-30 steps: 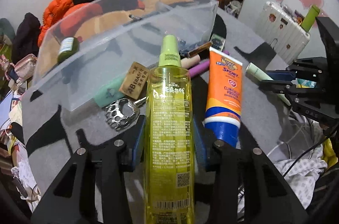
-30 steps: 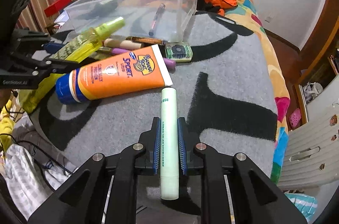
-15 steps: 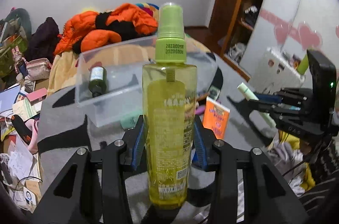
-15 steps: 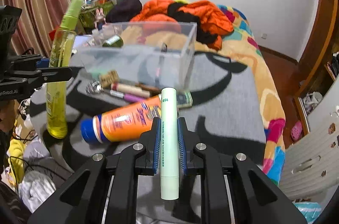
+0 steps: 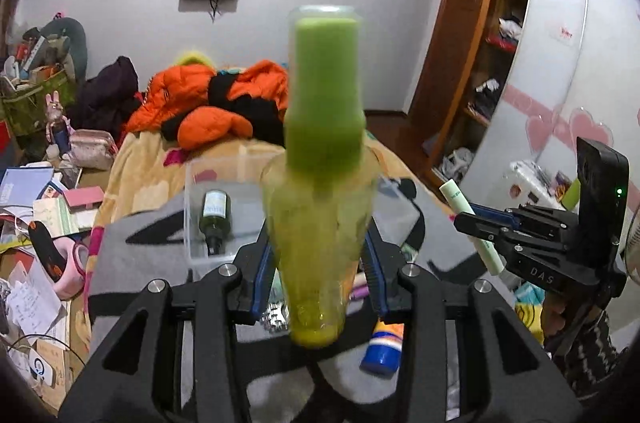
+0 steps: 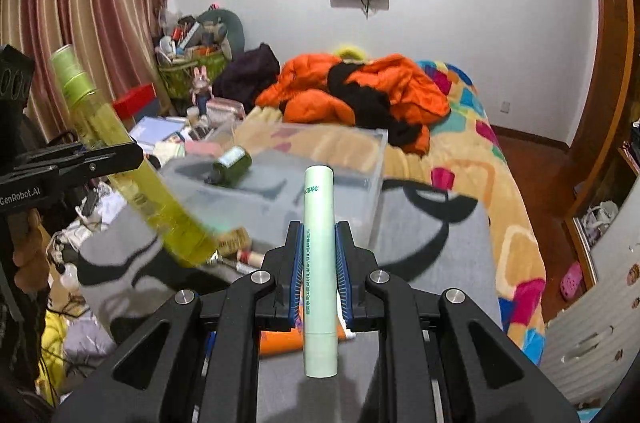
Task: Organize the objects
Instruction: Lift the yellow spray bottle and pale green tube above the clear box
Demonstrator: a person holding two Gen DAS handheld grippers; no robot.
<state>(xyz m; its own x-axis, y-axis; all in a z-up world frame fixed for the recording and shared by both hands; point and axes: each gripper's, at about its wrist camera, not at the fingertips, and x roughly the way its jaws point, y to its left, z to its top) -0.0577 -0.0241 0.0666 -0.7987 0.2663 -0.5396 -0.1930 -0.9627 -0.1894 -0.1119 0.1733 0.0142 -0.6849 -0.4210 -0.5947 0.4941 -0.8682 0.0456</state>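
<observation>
My left gripper is shut on a yellow spray bottle with a green cap, tilted cap-first toward the camera, held above the grey rug. It also shows at the left of the right wrist view. My right gripper is shut on a pale green tube, held upright; the tube also shows at the right of the left wrist view. A clear plastic bin stands ahead on the bed with a dark green bottle lying inside; bin and bottle show in the left view too.
An orange sunscreen tube and small items lie on the grey rug below the grippers. Orange jackets are piled at the bed's far end. Clutter fills the floor at left. A wardrobe stands at right.
Both grippers have risen higher above the bed. The spray bottle has tipped so its cap points toward the left camera. The bin now looks smaller and lower in both views.
</observation>
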